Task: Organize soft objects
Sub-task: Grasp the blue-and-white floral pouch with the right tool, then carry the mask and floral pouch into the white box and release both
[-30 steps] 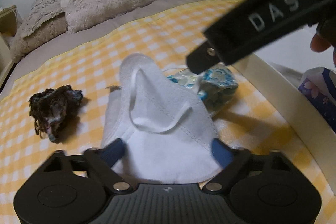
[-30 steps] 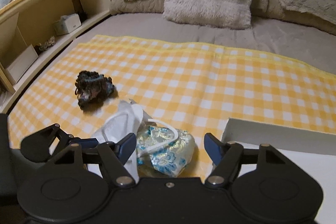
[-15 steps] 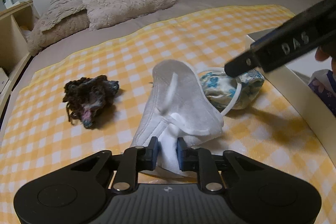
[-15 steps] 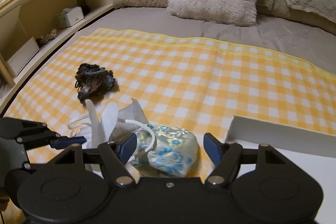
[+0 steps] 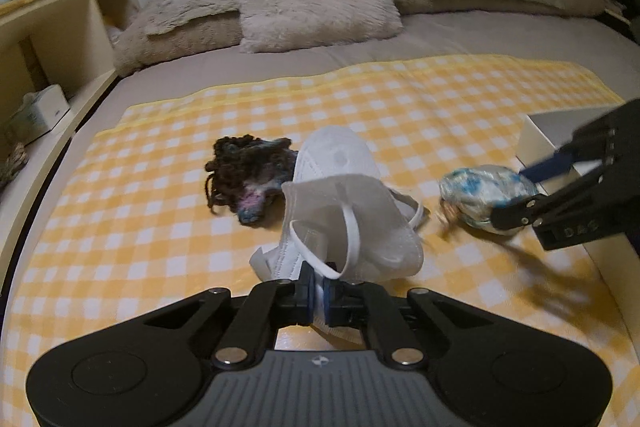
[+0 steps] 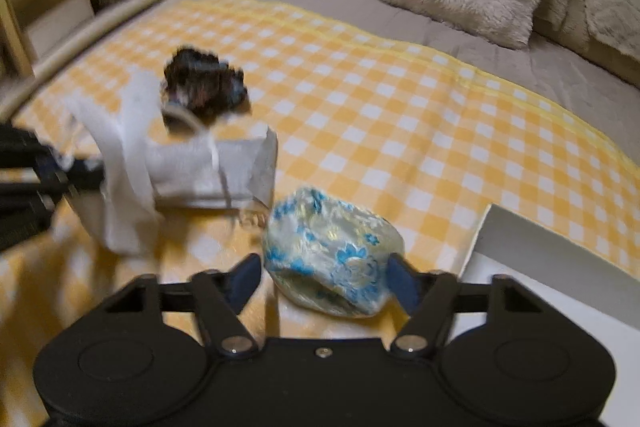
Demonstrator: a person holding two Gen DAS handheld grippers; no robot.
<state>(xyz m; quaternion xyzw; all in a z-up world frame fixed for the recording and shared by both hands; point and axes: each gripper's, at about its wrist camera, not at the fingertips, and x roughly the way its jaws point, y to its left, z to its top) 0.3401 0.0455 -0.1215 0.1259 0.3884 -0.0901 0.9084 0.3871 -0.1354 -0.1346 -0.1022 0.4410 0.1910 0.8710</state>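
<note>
So we've got two grabs going at once on the yellow checked cloth [image 5: 168, 227]. Our left gripper [image 5: 318, 297] is pinched tight on the lower edge of the white face mask [image 5: 352, 211], with the rest of the mask standing up in front of the fingers and its ear loops dangling loose.

What the next move turns on is the right side. The floral pouch [image 6: 334, 263] sits right between the fingers of our right gripper [image 6: 324, 277], its long axis running across the gap from one finger to the other. The jaws are closing on it; the right-hand pad looks like it's at the pouch's end, while we can see a sliver of gap on the left, so we'd call it not gripped yet. The right hand is clearly the nearer one to the pouch. The white box [image 6: 560, 259] is just beside it on the right, probably where it's headed.

The dark yarn scrunchie [image 5: 244, 179] lies behind the mask, untouched and near neither gripper.

Readable text: only "DAS" on the side of the right gripper, as seen from the left wrist view. Nothing legible on the tissue box [image 5: 38, 113] on the shelf.
</note>
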